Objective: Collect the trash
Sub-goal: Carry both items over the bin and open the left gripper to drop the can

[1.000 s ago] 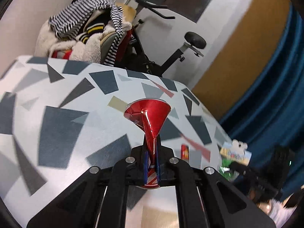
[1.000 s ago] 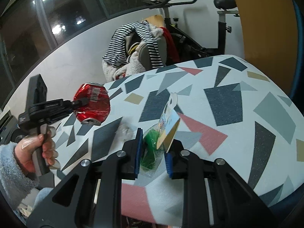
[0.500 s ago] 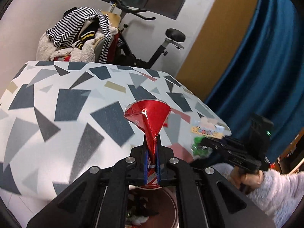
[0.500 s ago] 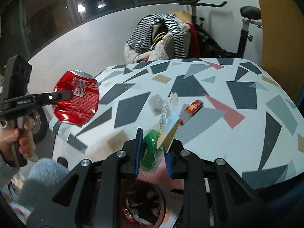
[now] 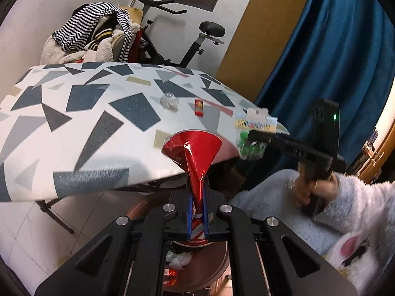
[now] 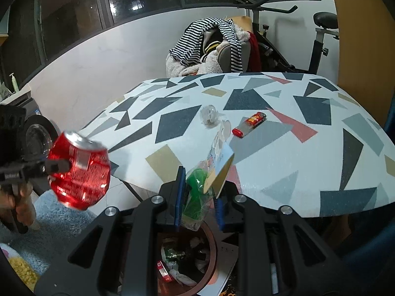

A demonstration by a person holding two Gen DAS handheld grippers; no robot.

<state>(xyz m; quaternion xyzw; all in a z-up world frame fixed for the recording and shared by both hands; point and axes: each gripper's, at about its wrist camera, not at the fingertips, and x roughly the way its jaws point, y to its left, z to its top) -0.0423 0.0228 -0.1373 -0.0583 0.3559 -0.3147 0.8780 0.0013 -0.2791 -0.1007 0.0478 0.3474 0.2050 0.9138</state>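
L tool (image 5: 197,212) clenched on a crushed red can (image 5: 195,148); pads pinch the flattened bottom part, can flares out above the fingertips. Seen from the R wrist cam, the can (image 6: 79,170) hangs off the near-left edge of the desk (image 6: 271,167), over the floor, with the hand (image 6: 19,197) on the grip below it. R tool (image 6: 198,197) grasping a clear packet w/ green contents and a printed card header (image 6: 197,190); packet sits between the blue pads, card top sticking up, tilted right. In the L cam the same packet (image 5: 249,143) is just past the desk's right near corner, held by the black R tool, a hand (image 5: 311,187) in a fuzzy pale sleeve (image 5: 358,204) behind it.

Round brown bin (image 6: 209,266) on the floor right under both tools, already w/ mixed trash inside. Still on the desk: crumpled clear plastic wad (image 6: 209,118) and a red lighter (image 6: 249,124), just beside each other, mid desk, apart from both tools. Far side: chair piled w/ striped clothes (image 6: 209,39), exercise bike (image 6: 296,37). Blue curtain (image 5: 333,61) right.
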